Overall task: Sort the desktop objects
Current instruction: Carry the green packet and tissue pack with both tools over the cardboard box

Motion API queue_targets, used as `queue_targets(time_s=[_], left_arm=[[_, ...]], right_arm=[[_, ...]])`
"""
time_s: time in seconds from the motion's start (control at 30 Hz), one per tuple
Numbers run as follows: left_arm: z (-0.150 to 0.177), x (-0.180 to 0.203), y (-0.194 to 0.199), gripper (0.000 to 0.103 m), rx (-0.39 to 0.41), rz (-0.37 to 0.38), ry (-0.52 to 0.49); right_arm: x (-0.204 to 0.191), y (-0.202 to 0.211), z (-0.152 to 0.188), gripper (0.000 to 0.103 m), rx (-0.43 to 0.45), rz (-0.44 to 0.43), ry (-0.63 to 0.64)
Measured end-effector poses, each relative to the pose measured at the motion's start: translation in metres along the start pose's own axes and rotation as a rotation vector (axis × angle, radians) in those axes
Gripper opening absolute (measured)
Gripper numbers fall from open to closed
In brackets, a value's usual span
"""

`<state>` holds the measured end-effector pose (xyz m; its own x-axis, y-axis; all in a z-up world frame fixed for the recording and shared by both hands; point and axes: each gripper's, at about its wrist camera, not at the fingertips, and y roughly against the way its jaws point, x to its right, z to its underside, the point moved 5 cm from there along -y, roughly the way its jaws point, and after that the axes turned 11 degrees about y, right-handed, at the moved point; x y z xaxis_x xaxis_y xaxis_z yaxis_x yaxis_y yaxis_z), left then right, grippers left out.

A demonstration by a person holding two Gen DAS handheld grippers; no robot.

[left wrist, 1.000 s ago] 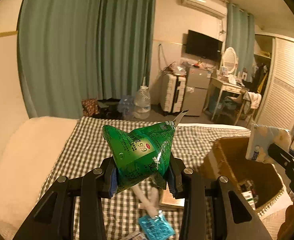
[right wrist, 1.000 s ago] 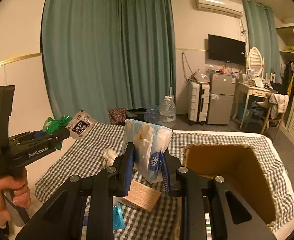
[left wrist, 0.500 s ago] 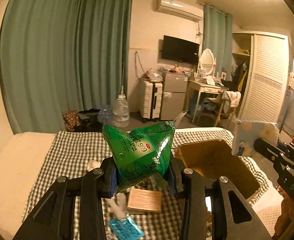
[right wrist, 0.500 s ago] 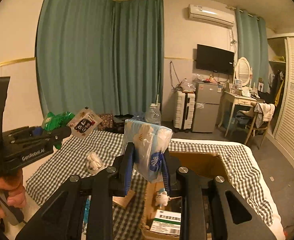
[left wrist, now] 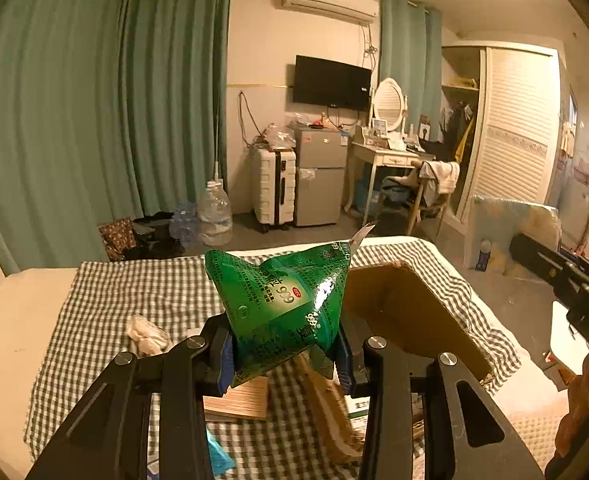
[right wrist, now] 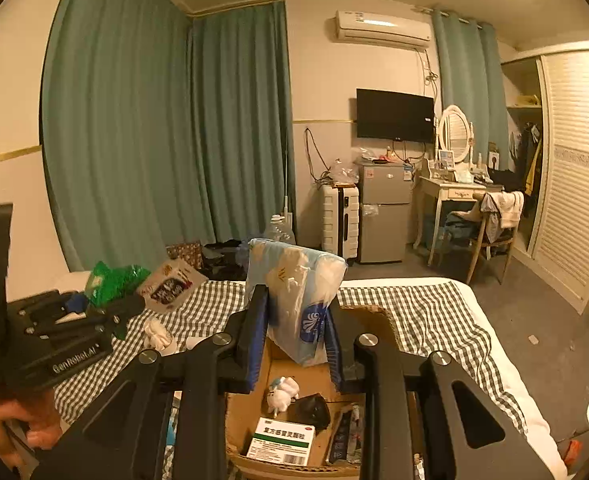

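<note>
While both grippers are loaded, the sorting is judged to be partly done, as set out below.

Landmark: an open brown cardboard box (right wrist: pixel 290 420) is set on the green-and-white checked cloth (left wrist: pixel 134 292); all places are given relative to it.

Left gripper (left wrist: pixel 284 350): it is clenched on a crinkled green foil sachet with white print (left wrist: pixel 282 300), which is held in the air just left of the box's near corner.

Right gripper (right wrist: pixel 296 338): it is clamped on a pale blue plastic pack of tissues (right wrist: pixel 294 288), which is held upright above the box's open top.

Already in the box: a white carton with a green stripe (right wrist: pixel 282 440), a small white soft toy (right wrist: pixel 282 392), a dark rounded object (right wrist: pixel 312 410) and some flat packets against the right wall are seen on the bottom.

Left outside the box: a crumpled white wad (left wrist: pixel 146 330), a flat tan booklet (left wrist: pixel 238 398) and a bright blue packet (left wrist: pixel 218 456) are seen on the cloth to the left of the box.

Progress: several things are judged sorted; the two held items are not yet released, and at least three more are left to be collected.

Doubt: whether the sachet is meant for this box cannot be told.
</note>
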<state>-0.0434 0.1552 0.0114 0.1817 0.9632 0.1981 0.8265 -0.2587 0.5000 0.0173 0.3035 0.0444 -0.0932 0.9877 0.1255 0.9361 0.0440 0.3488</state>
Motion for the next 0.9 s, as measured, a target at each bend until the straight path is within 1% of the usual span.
queue_targets(time_s=[0.27, 0.37, 0.47, 0.63, 0.77, 0.9], left_arm=[[0.018, 0.032, -0.029, 0.040, -0.057, 0.007, -0.013], [0.029, 0.040, -0.044, 0.040, -0.092, 0.012, -0.016], [0.038, 0.047, -0.060, 0.040, -0.125, 0.017, -0.023], [0.056, 0.054, -0.084, 0.040, -0.184, 0.021, -0.028], [0.072, 0.053, -0.106, 0.040, -0.241, 0.013, -0.023], [0.080, 0.051, -0.121, 0.040, -0.280, 0.012, -0.017]], right_arm=[[0.037, -0.006, 0.010, 0.026, -0.011, 0.004, -0.060], [0.049, -0.014, 0.018, 0.026, -0.029, 0.003, -0.081], [0.061, -0.028, 0.030, 0.026, -0.065, -0.001, -0.104], [0.068, -0.048, 0.049, 0.026, -0.128, -0.018, -0.121], [0.066, -0.066, 0.065, 0.026, -0.186, -0.028, -0.117], [0.064, -0.081, 0.081, 0.026, -0.235, -0.030, -0.105]])
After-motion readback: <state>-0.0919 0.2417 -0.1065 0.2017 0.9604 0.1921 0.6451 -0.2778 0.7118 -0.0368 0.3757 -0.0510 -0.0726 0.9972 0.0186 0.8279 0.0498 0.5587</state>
